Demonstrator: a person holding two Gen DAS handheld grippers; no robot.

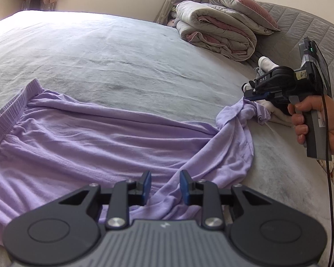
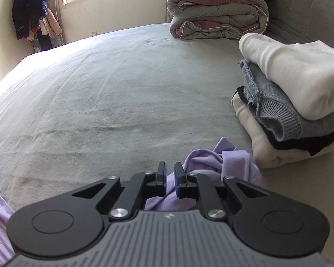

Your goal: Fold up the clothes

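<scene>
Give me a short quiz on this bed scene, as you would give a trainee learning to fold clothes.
1. The garment spread on the bed is: A green, B purple, C red?
2. True or false: a white garment tops the folded stack.
3. Fill in: in the left wrist view, the purple garment's waistband lies toward the ___ edge.
Key: 1 B; 2 true; 3 left.

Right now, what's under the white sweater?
Under the white sweater lies a grey knit, then something black, then a cream garment. Anything beneath the stack is covered.
</scene>
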